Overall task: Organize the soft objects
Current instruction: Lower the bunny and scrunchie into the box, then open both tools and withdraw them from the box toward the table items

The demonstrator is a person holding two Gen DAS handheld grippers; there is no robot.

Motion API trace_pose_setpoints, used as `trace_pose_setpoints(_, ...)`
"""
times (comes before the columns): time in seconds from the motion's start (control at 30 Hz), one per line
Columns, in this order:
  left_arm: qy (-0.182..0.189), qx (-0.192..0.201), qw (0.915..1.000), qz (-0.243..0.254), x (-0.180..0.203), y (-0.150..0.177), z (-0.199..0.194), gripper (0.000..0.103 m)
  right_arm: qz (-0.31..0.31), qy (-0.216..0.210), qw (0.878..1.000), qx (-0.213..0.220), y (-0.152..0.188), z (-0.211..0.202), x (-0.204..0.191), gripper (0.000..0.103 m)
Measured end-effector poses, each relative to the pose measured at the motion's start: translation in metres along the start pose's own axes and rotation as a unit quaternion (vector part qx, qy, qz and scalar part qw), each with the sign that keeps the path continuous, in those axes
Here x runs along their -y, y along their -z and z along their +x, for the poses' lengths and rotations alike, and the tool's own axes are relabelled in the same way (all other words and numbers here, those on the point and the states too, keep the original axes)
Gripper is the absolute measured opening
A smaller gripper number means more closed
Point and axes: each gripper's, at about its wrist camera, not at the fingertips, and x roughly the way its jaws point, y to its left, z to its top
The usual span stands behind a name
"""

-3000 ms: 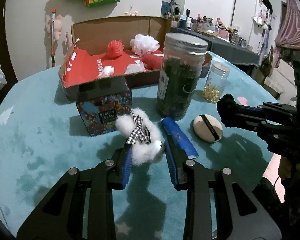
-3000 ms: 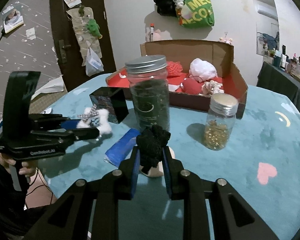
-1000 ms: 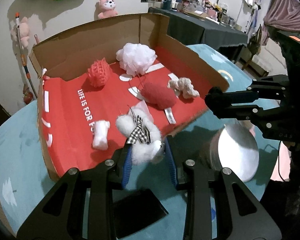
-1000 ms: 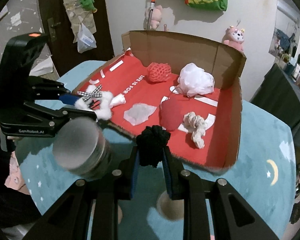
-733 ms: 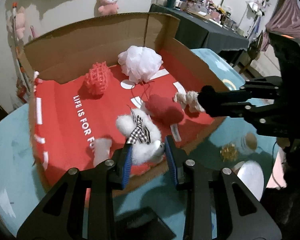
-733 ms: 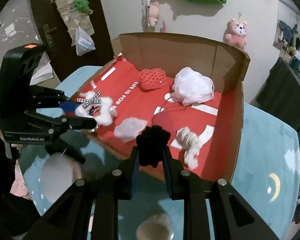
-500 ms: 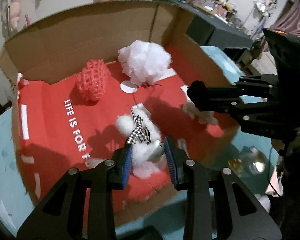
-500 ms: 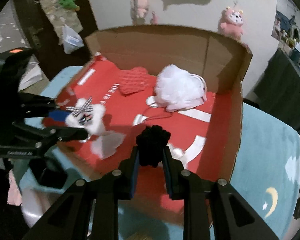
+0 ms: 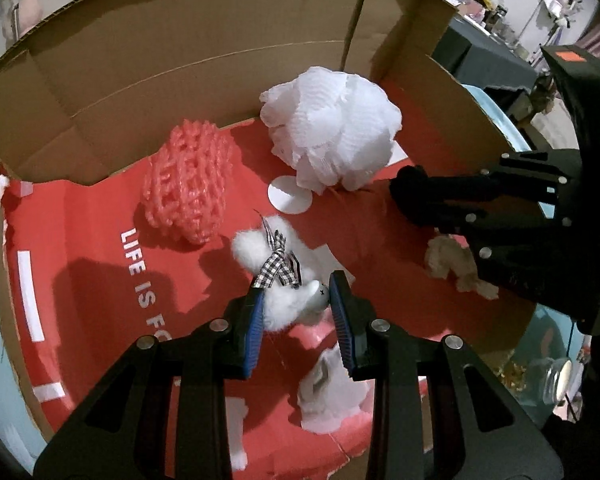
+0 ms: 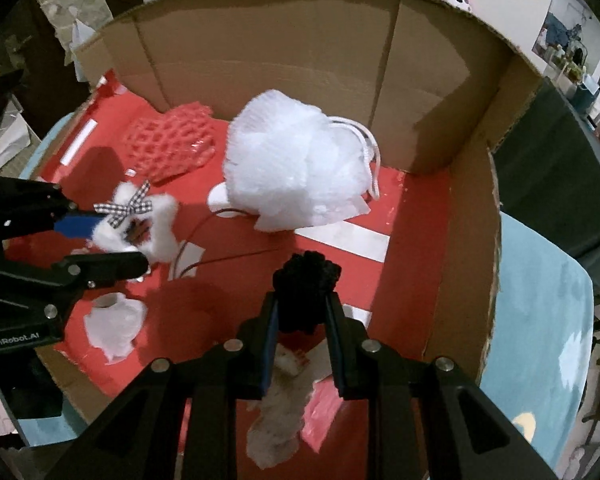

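Hovering over the red-lined cardboard box (image 9: 440, 92), I have my left gripper (image 9: 296, 300) clamped on a white fluffy toy (image 9: 284, 280) and my right gripper (image 10: 302, 308) pinching a black pompom (image 10: 306, 280). A bath pouf (image 10: 292, 168) and foam net (image 9: 186, 184) already lie inside; both releases remain. My right tool hides a beige scrunchie (image 9: 448, 264).

Inside the cardboard box (image 9: 204, 52), the mesh bath pouf (image 9: 332, 136) sat at the back wall, the foam net sleeve (image 9: 186, 184) to its left. The plush toy (image 9: 284, 276) hung over the box floor, the yarn pom-pom (image 10: 306, 280) to its right.
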Motion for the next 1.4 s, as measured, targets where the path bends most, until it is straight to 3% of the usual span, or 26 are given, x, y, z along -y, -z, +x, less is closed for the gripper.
trace_pose_setpoints(0.5, -0.020, -0.011, 0.9997, -0.004, -0.003, -0.002, 0.012, 0.031, -0.008, 0.017, 1.000, -0.009, -0.002, 0.003, -0.003, 0.032)
trace_pose_setpoints(0.57, -0.019, -0.013, 0.9997, -0.009, -0.001, -0.005, 0.015, 0.038, -0.012, 0.019, 1.000, -0.011, -0.001, 0.003, -0.005, 0.034)
trace_pose_setpoints(0.6, -0.020, -0.014, 0.9996, -0.010, -0.001, -0.005, 0.017, 0.053, -0.014, 0.021, 1.000, -0.011, 0.001, 0.004, -0.006, 0.035)
trace_pose_setpoints(0.63, -0.021, -0.009, 0.9997, -0.009, -0.001, -0.004, 0.016, 0.060, -0.016, 0.023, 1.000, -0.011, 0.003, 0.003, -0.007, 0.036)
trace_pose_setpoints(0.87, -0.024, -0.005, 0.9996, -0.015, -0.004, -0.003, 0.011, 0.061, -0.020, 0.031, 0.999, -0.010, 0.008, -0.003, -0.013, 0.041)
trace_pose_setpoints(1.13, -0.028, 0.002, 0.9992, -0.030, -0.007, 0.009, -0.003, 0.067, -0.024, 0.042, 0.999, 0.008, 0.010, -0.026, -0.029, 0.057)
trace_pose_setpoints(1.3, -0.021, 0.020, 0.9988, -0.039, -0.005, 0.019, -0.025, 0.067, -0.022, 0.048, 0.998, 0.023, 0.020, -0.050, -0.040, 0.057)
trace_pose_setpoints(1.4, -0.016, 0.043, 0.9982, -0.039, 0.001, 0.028, -0.047, 0.068, -0.018, 0.047, 0.998, 0.038, 0.028, -0.072, -0.045, 0.062)
